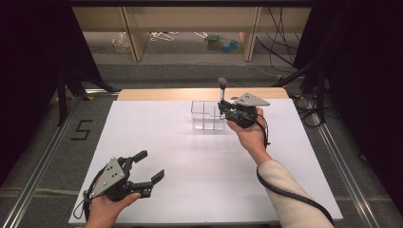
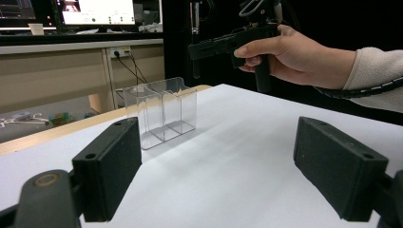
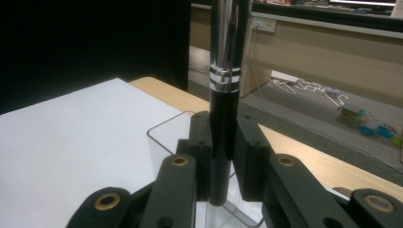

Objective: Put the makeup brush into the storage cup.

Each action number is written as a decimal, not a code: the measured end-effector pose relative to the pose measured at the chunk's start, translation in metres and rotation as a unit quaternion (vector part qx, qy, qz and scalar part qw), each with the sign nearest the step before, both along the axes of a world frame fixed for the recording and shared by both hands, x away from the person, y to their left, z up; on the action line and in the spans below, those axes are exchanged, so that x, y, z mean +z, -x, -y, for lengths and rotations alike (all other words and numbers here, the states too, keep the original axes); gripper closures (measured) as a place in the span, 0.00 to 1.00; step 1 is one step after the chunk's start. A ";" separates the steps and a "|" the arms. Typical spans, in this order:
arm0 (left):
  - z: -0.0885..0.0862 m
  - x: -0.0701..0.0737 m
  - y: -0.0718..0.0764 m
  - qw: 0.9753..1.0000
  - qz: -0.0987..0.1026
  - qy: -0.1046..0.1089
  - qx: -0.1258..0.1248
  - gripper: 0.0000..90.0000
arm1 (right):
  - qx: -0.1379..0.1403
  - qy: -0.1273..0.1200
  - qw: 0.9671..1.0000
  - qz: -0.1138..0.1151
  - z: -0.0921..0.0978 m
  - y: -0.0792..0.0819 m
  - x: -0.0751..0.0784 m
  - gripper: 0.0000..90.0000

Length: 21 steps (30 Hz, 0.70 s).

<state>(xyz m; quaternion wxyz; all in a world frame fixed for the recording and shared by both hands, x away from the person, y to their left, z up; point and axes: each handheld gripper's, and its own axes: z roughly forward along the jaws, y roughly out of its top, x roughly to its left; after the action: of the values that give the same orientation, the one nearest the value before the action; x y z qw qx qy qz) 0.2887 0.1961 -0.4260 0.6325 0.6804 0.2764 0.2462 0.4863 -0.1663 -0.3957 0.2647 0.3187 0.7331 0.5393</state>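
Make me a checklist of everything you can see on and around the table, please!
Surface: white table top, bare apart from one box; wooden edge at the far side.
Job's things: clear divided box, upright; black and silver brush handle held upright over the box's right end.
Clutter: nothing seen on the table.
Grippers: left gripper open, low over the near left corner; right gripper shut on the brush handle.
Cables: black cable along the right sleeve.
Surroundings: wooden shelf legs, loose wires and small coloured items on the floor behind; a "5" marked on the floor at left.
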 end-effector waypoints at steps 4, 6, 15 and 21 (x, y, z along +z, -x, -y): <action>0.000 0.000 0.000 1.000 0.003 -0.003 0.000 0.18 | -0.002 -0.002 1.000 0.004 0.000 -0.001 0.000 0.88; 0.000 0.000 0.000 1.000 0.002 -0.003 0.000 0.18 | 0.002 -0.003 1.000 0.005 -0.001 -0.002 0.000 0.88; 0.000 0.000 0.000 1.000 0.000 0.000 0.002 0.18 | -0.004 -0.003 1.000 0.005 0.001 -0.002 0.002 0.88; 0.000 0.000 0.000 1.000 -0.001 0.000 0.002 0.18 | -0.003 -0.002 1.000 0.005 0.001 -0.004 0.001 0.88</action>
<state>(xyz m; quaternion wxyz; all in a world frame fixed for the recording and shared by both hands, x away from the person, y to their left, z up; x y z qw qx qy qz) 0.2884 0.1961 -0.4261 0.6320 0.6798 0.2782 0.2471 0.4901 -0.1677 -0.3944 0.2696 0.3190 0.7297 0.5413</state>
